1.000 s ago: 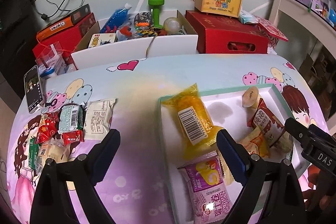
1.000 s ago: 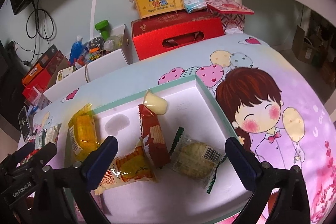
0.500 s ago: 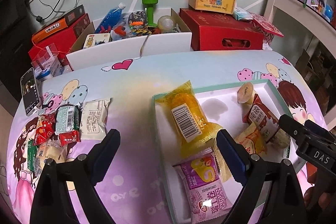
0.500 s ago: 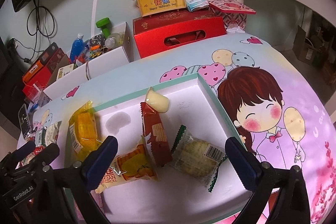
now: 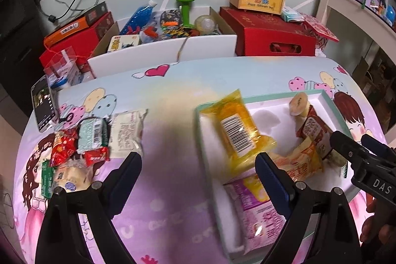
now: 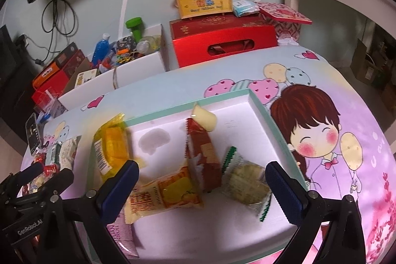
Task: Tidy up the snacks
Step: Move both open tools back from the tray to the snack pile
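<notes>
Snacks lie in two groups on the cartoon-printed counter: some inside a shallow white tray with a mint-green rim, the rest in a loose pile well apart on the tray's left. In the tray are a yellow packet with a barcode propped over the left rim, a red-brown packet, a pale jelly cup touching its far end, an orange packet, a clear green-edged cookie packet and a pink packet at the near edge.

The left tongs hang wide open with nothing between the pads, one finger above the bare counter near the pile, the other over the tray's near left part. The right tongs are also spread wide and empty, straddling the orange, red-brown and cookie packets without touching them.

Behind the counter stand a white bin of toys and a red gift box with a yellow carry-case on top.
</notes>
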A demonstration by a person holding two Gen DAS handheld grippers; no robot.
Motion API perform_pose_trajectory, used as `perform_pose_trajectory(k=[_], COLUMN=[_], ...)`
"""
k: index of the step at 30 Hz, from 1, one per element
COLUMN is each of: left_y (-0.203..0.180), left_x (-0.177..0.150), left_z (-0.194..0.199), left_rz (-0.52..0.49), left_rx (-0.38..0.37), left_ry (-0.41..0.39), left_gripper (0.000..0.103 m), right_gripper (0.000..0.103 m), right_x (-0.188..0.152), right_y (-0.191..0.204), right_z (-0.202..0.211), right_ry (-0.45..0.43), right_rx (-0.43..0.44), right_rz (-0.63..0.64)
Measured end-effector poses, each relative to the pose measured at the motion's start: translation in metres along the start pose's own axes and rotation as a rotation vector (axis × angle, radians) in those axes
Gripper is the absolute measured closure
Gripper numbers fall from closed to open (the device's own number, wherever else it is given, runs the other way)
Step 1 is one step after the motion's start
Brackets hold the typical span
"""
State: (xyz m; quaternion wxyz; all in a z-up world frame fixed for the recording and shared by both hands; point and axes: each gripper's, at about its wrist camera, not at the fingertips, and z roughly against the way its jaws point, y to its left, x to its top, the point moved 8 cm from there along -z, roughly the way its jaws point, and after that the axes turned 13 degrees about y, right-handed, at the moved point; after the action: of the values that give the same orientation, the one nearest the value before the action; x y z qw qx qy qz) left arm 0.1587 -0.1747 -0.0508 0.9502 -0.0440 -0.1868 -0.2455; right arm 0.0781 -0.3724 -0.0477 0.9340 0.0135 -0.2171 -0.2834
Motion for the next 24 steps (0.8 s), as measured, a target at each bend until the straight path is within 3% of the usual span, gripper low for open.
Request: perform_pose_trajectory(k=[24], left_y=[0.139], left_x=[-0.065], left_z=[0.009], left_rz=[0.293], left_rx=[0.085], left_ry=[0.063], left_gripper=[0.010], right_gripper=[0.000], right_x=[-0.043], right_y=[0.147], right_z=[-0.006], right_ry=[0.047], right_rx=[0.143], right_rz=[0.300])
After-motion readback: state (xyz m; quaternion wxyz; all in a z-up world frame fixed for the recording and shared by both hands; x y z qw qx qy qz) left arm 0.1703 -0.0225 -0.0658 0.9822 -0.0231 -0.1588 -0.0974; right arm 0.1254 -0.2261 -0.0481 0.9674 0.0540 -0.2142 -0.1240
